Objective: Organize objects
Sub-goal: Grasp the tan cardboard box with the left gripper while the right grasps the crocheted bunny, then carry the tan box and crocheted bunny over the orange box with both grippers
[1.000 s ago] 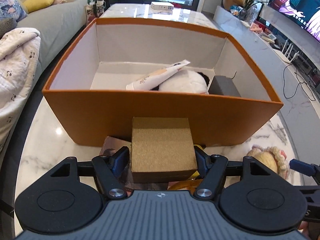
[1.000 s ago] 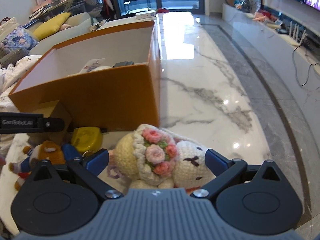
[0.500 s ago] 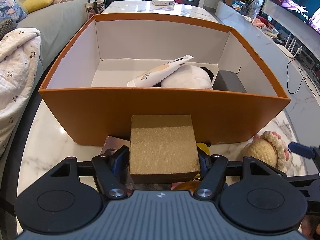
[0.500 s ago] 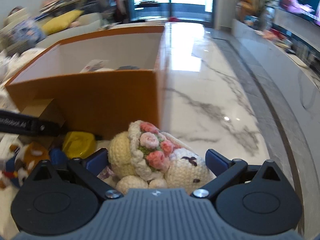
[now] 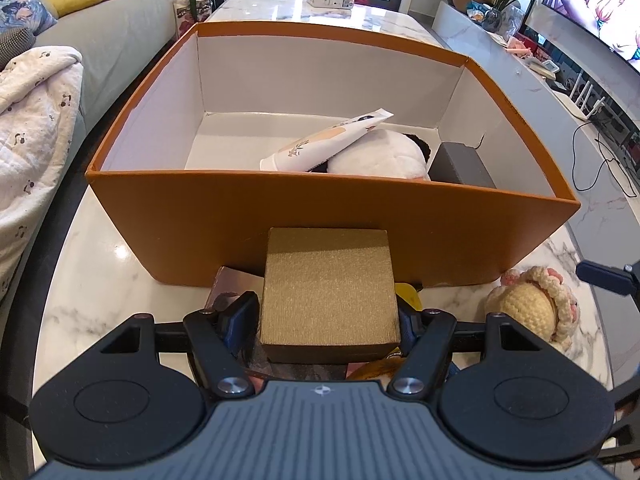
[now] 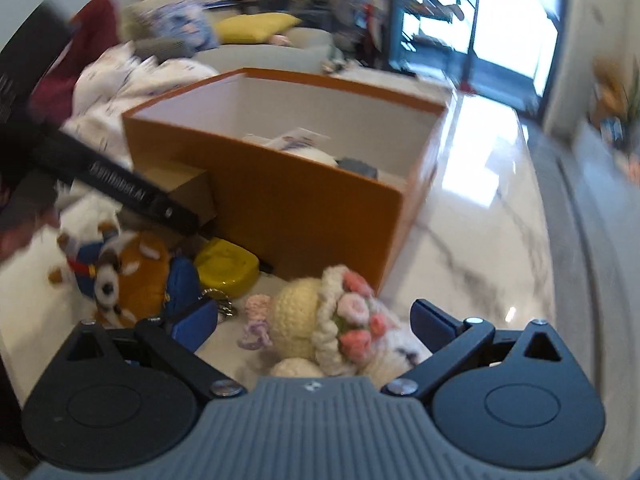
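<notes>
While the orange box (image 5: 304, 224) on your bench (image 5: 92, 280) already holds a tube (image 5: 326, 140) and two other items, your left gripper (image 5: 329, 316) clamps the gold box (image 5: 328, 284) just outside it; your right gripper (image 6: 316, 320), jaws apart, straddles the crochet doll (image 6: 320, 320), ungrasped.

Both wrist views toward orange box (image 5: 312, 216)

The orange box (image 5: 320, 220) stands open-topped with its left half bare, while a tube (image 5: 326, 140), white plush (image 5: 376, 158) and grey block (image 5: 460, 162) crowd its right, and its near wall rises just beyond the gold box (image 5: 328, 288) between the left gripper's (image 5: 326, 314) fingers.
</notes>
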`<state>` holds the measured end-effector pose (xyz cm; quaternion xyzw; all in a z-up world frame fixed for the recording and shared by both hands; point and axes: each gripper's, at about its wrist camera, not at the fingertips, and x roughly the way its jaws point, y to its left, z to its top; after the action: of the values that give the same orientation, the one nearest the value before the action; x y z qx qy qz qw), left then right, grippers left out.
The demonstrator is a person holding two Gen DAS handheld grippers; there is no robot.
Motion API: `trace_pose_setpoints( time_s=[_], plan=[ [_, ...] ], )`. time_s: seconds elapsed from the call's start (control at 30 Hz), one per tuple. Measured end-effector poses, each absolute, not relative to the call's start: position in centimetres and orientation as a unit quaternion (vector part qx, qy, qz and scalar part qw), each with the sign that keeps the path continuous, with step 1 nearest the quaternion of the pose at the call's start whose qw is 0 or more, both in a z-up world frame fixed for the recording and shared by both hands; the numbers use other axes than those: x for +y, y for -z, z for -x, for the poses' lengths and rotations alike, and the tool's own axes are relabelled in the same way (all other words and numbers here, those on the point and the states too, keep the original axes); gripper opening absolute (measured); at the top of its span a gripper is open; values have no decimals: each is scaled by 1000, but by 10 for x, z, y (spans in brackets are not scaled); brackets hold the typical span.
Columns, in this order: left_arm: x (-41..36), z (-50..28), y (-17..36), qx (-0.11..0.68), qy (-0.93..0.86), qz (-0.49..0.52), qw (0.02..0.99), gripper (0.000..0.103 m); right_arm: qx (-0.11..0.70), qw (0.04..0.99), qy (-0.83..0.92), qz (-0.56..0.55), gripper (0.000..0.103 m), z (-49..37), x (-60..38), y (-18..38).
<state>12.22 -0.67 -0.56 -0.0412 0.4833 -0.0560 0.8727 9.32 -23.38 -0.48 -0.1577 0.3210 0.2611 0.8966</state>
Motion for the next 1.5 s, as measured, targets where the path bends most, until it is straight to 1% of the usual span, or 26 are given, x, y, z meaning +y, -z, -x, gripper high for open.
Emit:
trace_pose_setpoints(
  time_s=[0.07,0.13,0.2,0.27,0.3,0.37,0.4,0.47,0.53,0.57,0.6,0.67,0.73,0.83,0.9,0.97,1.0,1.07,1.13,1.2,1.5],
  plan=[
    [-7,-122,6,484,56,41,872,79,325,890,-264,180,102,-97,-232,13],
    [-7,-123,6,485,55,41,872,79,346,876,-277,189,102,-101,-231,23],
    [-7,-124,6,485,55,41,872,79,339,874,-274,215,102,-103,-229,31],
    [-8,-125,6,486,53,39,872,79,343,872,-252,240,98,-107,-226,39],
    [-8,-125,7,486,52,37,872,79,345,873,-241,246,89,-109,-225,42],
    [-8,-125,7,485,50,36,872,79,347,875,-233,245,88,-112,-223,45],
    [-8,-125,7,486,50,36,872,79,354,876,-231,231,87,-114,-224,44],
    [-7,-125,6,487,51,38,871,79,396,878,-211,168,86,-123,-232,35],
    [-5,-126,6,488,52,42,870,79,477,862,-152,76,94,-131,-238,27],
    [-4,-126,6,489,52,43,870,79,499,856,-129,37,95,-129,-242,23],
    [-3,-127,6,489,51,44,870,79,504,854,-128,9,98,-124,-244,20],
    [-3,-128,6,489,47,45,870,79,503,850,-154,-3,99,-116,-243,17],
    [-2,-128,6,490,44,47,870,79,500,851,-160,14,100,-114,-239,19],
    [-2,-128,6,489,44,44,870,79,482,857,-163,80,100,-115,-233,27],
    [-3,-128,6,489,44,39,871,79,456,862,-178,135,100,-112,-227,32],
    [-3,-127,6,487,45,38,871,79,435,864,-184,175,93,-109,-220,38],
    [-3,-126,6,486,45,40,872,77,433,863,-188,180,81,-109,-219,40],
    [0,-125,6,482,45,50,874,71,431,868,-184,165,80,-112,-220,40],
    [2,-125,5,483,46,56,873,70,432,873,-168,153,74,-113,-219,38],
    [4,-125,3,485,45,59,871,70,435,876,-159,136,72,-115,-221,35],
    [12,-120,-7,490,46,76,867,70,436,883,-137,108,71,-110,-220,29]
  ],
)
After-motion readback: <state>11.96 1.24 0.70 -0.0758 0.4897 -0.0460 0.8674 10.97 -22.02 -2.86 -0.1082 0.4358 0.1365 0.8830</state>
